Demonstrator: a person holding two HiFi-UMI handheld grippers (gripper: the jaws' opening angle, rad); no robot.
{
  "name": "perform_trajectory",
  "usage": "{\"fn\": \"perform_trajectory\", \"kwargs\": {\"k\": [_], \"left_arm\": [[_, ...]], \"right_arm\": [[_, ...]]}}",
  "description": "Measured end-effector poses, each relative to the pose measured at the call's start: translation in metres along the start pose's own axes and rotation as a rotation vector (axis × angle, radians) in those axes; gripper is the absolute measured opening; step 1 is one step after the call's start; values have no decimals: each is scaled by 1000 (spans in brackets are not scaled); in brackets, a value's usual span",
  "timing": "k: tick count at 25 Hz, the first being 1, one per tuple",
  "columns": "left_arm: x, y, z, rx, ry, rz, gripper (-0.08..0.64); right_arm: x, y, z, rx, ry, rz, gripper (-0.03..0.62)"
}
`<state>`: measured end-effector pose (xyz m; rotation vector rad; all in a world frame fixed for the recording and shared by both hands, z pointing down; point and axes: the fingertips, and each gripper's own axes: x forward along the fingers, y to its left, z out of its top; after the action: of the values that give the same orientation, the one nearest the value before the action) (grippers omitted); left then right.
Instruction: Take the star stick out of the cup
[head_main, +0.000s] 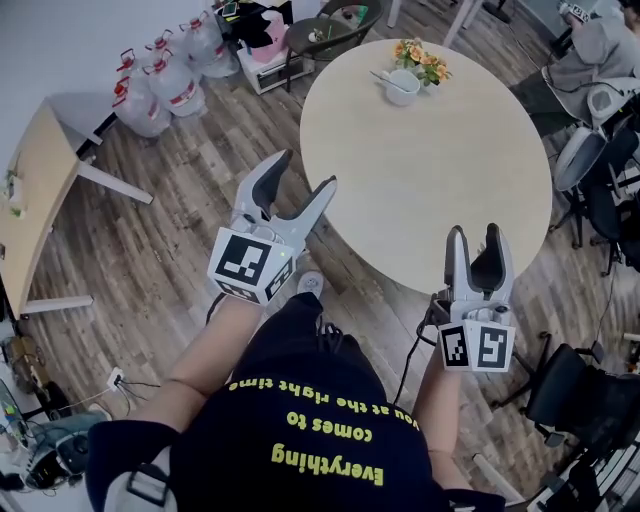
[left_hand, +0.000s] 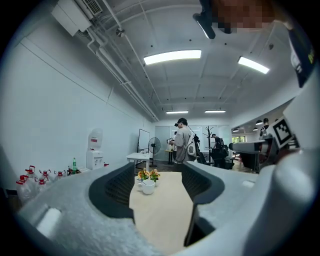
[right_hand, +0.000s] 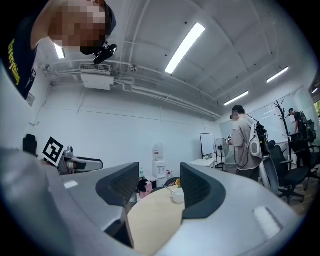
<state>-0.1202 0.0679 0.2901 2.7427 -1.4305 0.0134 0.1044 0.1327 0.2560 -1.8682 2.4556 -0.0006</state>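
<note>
A white cup (head_main: 403, 87) stands at the far side of the round beige table (head_main: 430, 190), next to a small bunch of orange flowers (head_main: 421, 60). A thin stick (head_main: 384, 78) leans out of the cup to the left; its star is too small to make out. My left gripper (head_main: 306, 170) hangs open over the table's near left edge, far from the cup. My right gripper (head_main: 475, 232) is open at the near right edge. Through the left jaws I see the cup (left_hand: 147, 187) and flowers (left_hand: 148, 174); through the right jaws, the cup (right_hand: 177, 195). Both grippers (left_hand: 159, 167) (right_hand: 159, 176) hold nothing.
Large water bottles (head_main: 165, 75) stand on the floor at the back left beside a wooden desk (head_main: 35, 190). Office chairs (head_main: 590, 150) and a seated person (head_main: 590, 50) crowd the table's right side. A person (left_hand: 184, 142) stands beyond the table, and a water dispenser (left_hand: 95, 150) stands at the wall.
</note>
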Motion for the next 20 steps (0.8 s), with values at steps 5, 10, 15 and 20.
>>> {"fn": "perform_trajectory", "kwargs": {"k": [5, 10, 15, 20], "left_arm": [[39, 34, 7, 6, 0, -37, 295], [70, 55, 7, 9, 12, -61, 295], [103, 58, -2, 3, 34, -52, 295], [136, 51, -6, -2, 38, -12, 295]], "right_arm": [[41, -5, -5, -4, 25, -33, 253], [71, -9, -5, 6, 31, -50, 247], [96, -33, -11, 17, 45, -36, 245], [120, -66, -11, 18, 33, 12, 245]]}}
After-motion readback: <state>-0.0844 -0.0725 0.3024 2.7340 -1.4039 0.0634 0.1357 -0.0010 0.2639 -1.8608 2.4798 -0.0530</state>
